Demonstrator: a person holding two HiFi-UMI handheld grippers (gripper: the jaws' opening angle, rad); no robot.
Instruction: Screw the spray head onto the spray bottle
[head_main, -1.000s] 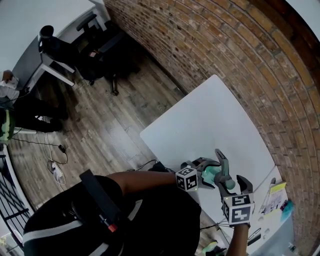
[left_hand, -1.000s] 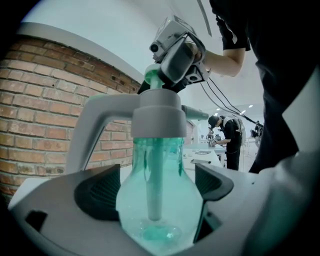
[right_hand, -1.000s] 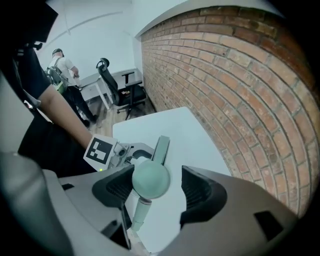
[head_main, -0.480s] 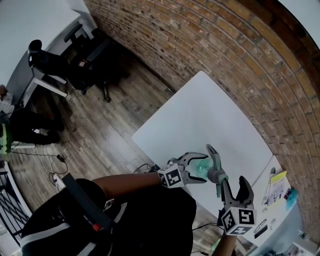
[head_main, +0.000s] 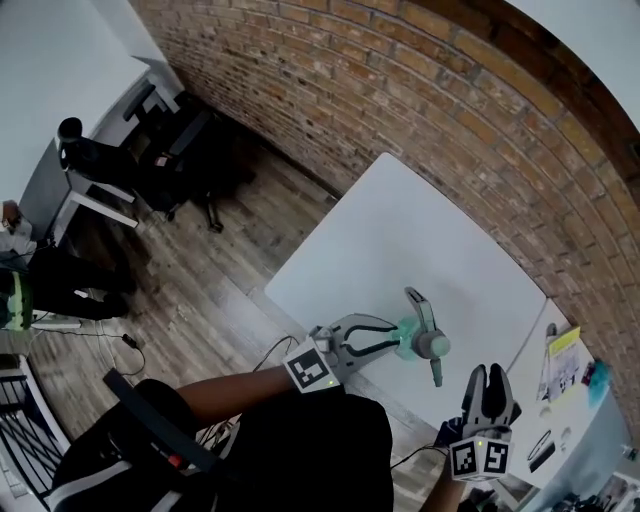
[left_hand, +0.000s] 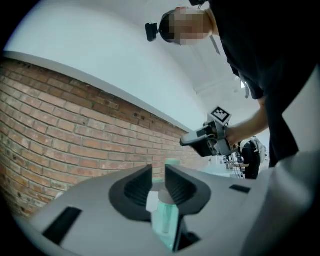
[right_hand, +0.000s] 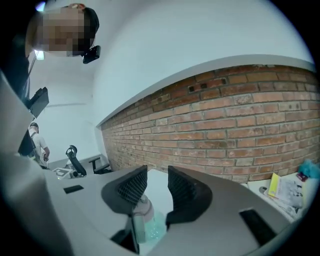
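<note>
A teal spray bottle (head_main: 405, 340) with its grey spray head (head_main: 430, 345) on top hangs over the near edge of the white table (head_main: 420, 230). My left gripper (head_main: 395, 338) is shut on the bottle; its jaws have just been closing, and the bottle (left_hand: 164, 220) sits between them in the left gripper view. My right gripper (head_main: 488, 372) stands apart, below and to the right of the spray head. Its jaws have just been closing but still stand open, with nothing between the pads. In the right gripper view the spray head (right_hand: 143, 207) shows low in the gap.
A brick wall (head_main: 400, 90) runs behind the table. A second surface at lower right carries papers and a yellow pad (head_main: 560, 355). Office chairs (head_main: 190, 110) stand on the wooden floor at left.
The left gripper's jaws have closed on the bottle and lifted it. The right gripper has drawn back from the spray head toward the lower right, and its jaws have narrowed.
</note>
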